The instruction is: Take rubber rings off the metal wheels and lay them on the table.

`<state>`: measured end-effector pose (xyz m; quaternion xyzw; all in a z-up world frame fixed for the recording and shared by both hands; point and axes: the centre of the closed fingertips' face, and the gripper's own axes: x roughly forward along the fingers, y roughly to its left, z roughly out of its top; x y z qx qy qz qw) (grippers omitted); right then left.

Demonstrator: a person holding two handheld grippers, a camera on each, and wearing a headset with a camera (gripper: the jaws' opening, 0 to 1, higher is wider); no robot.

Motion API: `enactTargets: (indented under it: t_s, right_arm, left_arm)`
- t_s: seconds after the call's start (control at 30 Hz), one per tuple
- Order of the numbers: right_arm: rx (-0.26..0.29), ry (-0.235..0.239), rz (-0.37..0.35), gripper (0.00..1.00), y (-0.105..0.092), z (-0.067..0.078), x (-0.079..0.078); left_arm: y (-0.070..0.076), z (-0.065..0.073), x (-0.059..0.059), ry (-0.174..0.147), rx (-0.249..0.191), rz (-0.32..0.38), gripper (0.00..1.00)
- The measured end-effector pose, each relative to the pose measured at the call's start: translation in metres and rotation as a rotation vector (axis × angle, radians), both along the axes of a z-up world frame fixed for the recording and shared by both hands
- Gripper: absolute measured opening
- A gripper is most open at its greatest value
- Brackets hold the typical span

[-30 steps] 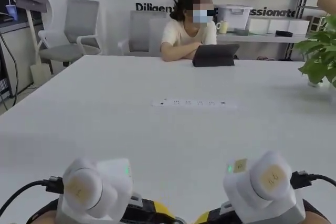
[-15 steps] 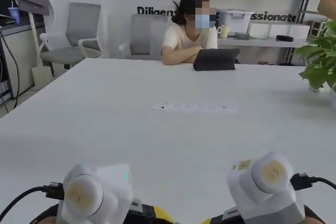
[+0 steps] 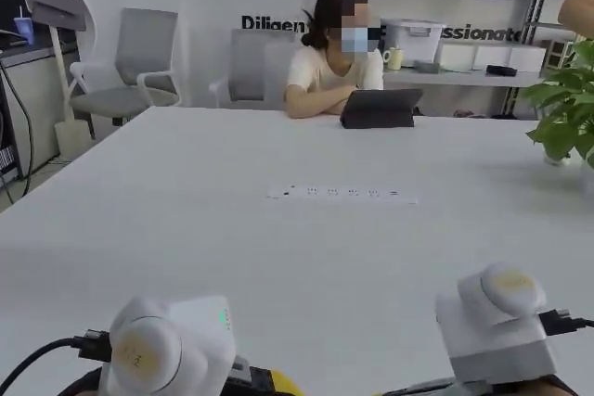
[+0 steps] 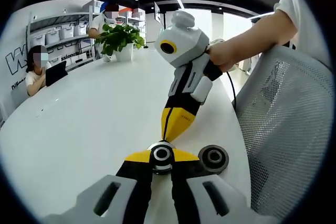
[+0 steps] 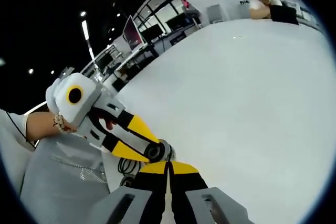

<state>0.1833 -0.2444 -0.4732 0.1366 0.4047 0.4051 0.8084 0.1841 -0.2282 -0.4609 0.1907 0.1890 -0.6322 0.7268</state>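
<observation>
One wheel point(image 4: 161, 157) in left tongs point(image 4: 160, 162); right tongs point(image 4: 168, 136) touching.

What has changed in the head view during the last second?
In the head view the right hand-held gripper shifted to the right and tilted. The left hand-held gripper stayed low on the left. The power strip on the table did not move.

One wheel point(image 4: 161, 156) sits just beside a second wheel point(image 4: 213, 157) on the table point(image 4: 79, 129)
</observation>
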Motion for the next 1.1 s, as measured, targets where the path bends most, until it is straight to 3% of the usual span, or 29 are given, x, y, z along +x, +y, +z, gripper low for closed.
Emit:
enactTargets:
  t_s: [0.17,0.3,0.5,1.1]
  right_arm:
    - [0.014,0.006,0.005,0.00,0.005,0.004,-0.002]
    - [-0.017,-0.012,0.020,0.00,0.008,0.006,-0.003]
    - [-0.019,-0.014,0.024,0.00,0.010,0.009,-0.003]
    - [-0.009,-0.063,0.061,0.00,0.020,0.016,-0.004]
  left_arm:
    - [0.000,0.000,-0.001,-0.002,0.001,-0.001,0.08]
    - [0.000,0.000,-0.001,-0.008,0.006,0.002,0.07]
    - [0.000,0.000,-0.001,-0.018,0.008,0.000,0.07]
    - [0.000,0.000,-0.001,-0.009,-0.004,0.004,0.07]
